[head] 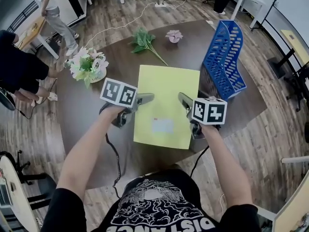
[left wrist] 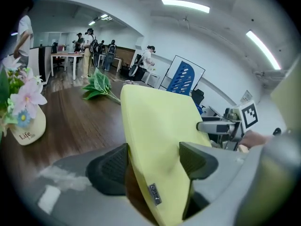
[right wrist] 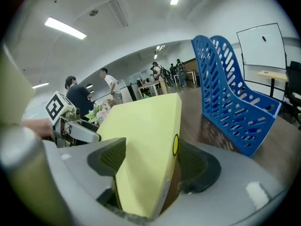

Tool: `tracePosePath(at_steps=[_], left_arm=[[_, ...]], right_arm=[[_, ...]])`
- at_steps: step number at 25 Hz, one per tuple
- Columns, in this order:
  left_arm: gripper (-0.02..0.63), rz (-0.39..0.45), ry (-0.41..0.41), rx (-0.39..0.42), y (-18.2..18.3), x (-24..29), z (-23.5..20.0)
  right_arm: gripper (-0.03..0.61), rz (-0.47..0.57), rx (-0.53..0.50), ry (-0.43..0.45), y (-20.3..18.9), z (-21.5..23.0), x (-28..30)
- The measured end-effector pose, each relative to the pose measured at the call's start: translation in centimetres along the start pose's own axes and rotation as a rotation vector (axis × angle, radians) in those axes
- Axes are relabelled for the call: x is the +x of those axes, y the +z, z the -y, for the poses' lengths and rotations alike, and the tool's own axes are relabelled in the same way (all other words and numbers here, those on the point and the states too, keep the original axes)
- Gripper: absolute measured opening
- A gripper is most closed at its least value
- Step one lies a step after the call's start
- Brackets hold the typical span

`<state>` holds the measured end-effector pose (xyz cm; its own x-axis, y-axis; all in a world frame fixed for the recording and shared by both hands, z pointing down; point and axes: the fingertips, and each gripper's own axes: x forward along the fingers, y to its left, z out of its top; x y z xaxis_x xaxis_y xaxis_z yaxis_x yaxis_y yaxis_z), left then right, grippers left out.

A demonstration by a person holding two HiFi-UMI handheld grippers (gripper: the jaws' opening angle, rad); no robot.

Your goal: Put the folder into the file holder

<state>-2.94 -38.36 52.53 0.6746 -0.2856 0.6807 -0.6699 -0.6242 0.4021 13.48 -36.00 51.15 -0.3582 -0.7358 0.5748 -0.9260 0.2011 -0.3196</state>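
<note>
The left gripper and the right gripper are each clamping one side edge of the yellow folder, holding it above the table, left of the blue file holder.

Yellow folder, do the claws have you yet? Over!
Left claw, right claw: both shut on yellow folder side edges. Folder not yet in blue file holder. Nothing seen between them.

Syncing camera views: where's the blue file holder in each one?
Head view: file holder upper right, right of the folder.
Left gripper view: small, centre right, above the folder's far edge.
Right gripper view: large, right half.
Shared landmark: the yellow folder, in all three.
</note>
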Motion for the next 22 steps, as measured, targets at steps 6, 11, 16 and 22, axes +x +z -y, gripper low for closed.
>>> tracePosePath(at_steps=[6, 11, 16, 22], left_arm=[[0.354, 0.052, 0.030, 0.094, 1.0, -2.8, 1.4], [0.353, 0.089, 0.058, 0.157, 0.8, -5.4, 2.5], [0.353, 0.143, 0.072, 0.206, 0.7, -7.7, 3.8], [0.353, 0.194, 0.081, 0.250, -0.1, -9.7, 5.1]], right_arm=[[0.347, 0.085, -0.082, -0.028, 1.6, -2.3, -2.6], [0.345, 0.143, -0.137, -0.056, 1.8, -4.3, -4.8], [0.344, 0.213, -0.206, -0.087, 2.2, -6.2, -7.2], [0.344, 0.284, -0.289, -0.130, 2.2, -8.2, -9.8]])
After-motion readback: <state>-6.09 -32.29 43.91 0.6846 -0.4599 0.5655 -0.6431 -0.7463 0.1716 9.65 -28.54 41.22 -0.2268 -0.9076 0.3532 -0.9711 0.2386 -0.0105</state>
